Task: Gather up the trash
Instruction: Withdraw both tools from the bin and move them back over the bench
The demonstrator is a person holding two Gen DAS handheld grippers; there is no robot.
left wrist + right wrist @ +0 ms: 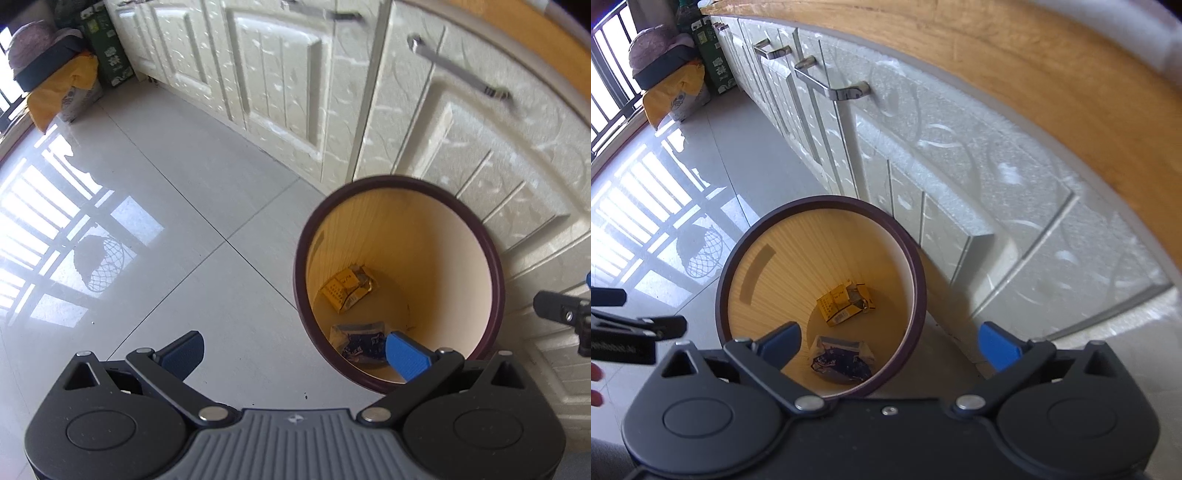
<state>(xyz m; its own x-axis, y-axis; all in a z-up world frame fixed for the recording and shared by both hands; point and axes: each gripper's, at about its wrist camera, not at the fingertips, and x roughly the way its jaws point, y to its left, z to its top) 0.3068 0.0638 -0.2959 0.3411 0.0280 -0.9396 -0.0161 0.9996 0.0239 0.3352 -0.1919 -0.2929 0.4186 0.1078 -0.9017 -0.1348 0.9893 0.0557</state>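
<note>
Both claws stand wide apart with nothing between their pads: the left claw hangs above the near rim of the trash bin, its blue right-hand pad over the opening, and the right claw looks almost straight down into the same bin. The trash lies at the bottom: a crumpled yellow packet toward the far side and a blue-and-white wrapper nearer, the two close but apart. The chief risk, as I judge it, is a knock: the claws crowd one narrow opening, and a careless sideways pull could catch the dark rim and tip the light-looking bin on the smooth floor, spilling what has been gathered. The two claws could also strike each other, since each shows at the edge of the other's view. The floor is glossy pale tile that mirrors a barred window, so it likely offers the bin little grip. The bin stands just beside cream embossed cabinet doors with metal handles, under a wooden table edge. Sacks and a green box sit in the far corner.
</note>
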